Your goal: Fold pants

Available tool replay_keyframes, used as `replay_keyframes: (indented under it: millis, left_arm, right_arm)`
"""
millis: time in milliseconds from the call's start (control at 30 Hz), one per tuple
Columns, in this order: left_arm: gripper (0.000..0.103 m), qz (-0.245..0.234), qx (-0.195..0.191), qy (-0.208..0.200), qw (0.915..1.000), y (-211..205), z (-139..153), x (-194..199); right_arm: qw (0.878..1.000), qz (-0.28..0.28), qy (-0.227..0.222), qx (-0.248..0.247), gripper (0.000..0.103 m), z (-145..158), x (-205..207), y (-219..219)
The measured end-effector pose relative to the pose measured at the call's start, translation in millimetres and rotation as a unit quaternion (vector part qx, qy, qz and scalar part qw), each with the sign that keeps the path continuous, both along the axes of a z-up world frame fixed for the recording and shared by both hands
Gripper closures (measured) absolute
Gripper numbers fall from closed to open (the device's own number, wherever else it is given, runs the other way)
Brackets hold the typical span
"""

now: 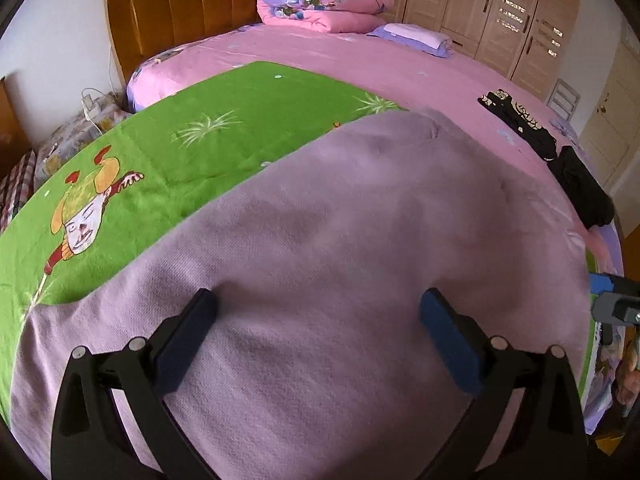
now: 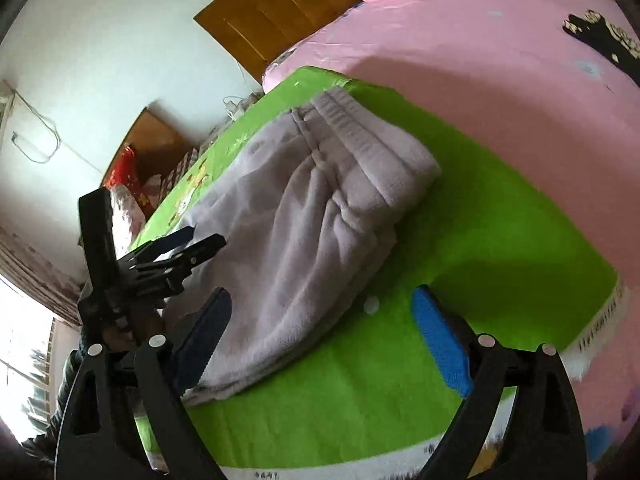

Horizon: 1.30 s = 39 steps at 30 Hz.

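Note:
The lilac fleece pants (image 2: 320,216) lie folded lengthwise on a green cartoon blanket (image 2: 500,240), waistband at the far end. In the left wrist view the pants (image 1: 340,240) fill the frame, close under my left gripper (image 1: 318,304), which is open and empty over the cloth. My right gripper (image 2: 320,304) is open and empty just above the near right edge of the pants. The left gripper also shows in the right wrist view (image 2: 188,248) at the pants' left side. Part of the right gripper (image 1: 616,300) shows at the right edge of the left wrist view.
The blanket (image 1: 200,140) lies on a pink bed (image 1: 400,64). A folded pink quilt (image 1: 320,4) and a pillow (image 1: 412,36) sit by the brown headboard (image 1: 180,8). Black clothes (image 1: 560,160) lie at the bed's right edge. Wardrobes (image 1: 500,12) stand behind.

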<state>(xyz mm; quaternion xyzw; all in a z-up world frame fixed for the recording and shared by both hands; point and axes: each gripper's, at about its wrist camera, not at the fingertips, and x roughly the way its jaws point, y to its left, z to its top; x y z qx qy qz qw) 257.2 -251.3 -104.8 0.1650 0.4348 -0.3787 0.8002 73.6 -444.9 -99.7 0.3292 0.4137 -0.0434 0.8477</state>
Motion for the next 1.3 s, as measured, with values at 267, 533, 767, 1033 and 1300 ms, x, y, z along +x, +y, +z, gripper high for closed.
replay_keyframes:
  millis: [267,533,767,1033,1300]
  left_arm:
    - [0.002,0.006,-0.033,0.023,0.9992,5.8,3.6,6.1]
    - [0.002,0.009,-0.043,0.028,0.9986,9.1,3.8,8.4]
    - [0.002,0.009,-0.021,0.019,0.9996,7.3,5.4,5.6]
    - [0.002,0.079,-0.116,-0.021,0.9899,123.5,107.3,-21.7]
    - [0.002,0.296,-0.001,-0.071,0.9526,313.1,69.1,-78.0]
  right_arm:
    - [0.998,-0.056,-0.005,0.013,0.011,-6.3,42.5,-14.5]
    - [0.996,0.068,0.017,0.046,0.024,-5.8,37.9,17.7]
    - [0.991,-0.053,-0.031,0.116,0.046,-21.0,49.1,-20.6]
    - [0.993,-0.054,-0.048,0.092,0.07,-31.4,33.6,-20.1]
    - [0.994,-0.051,-0.055,0.078,0.07,-31.8,41.6,-15.1]
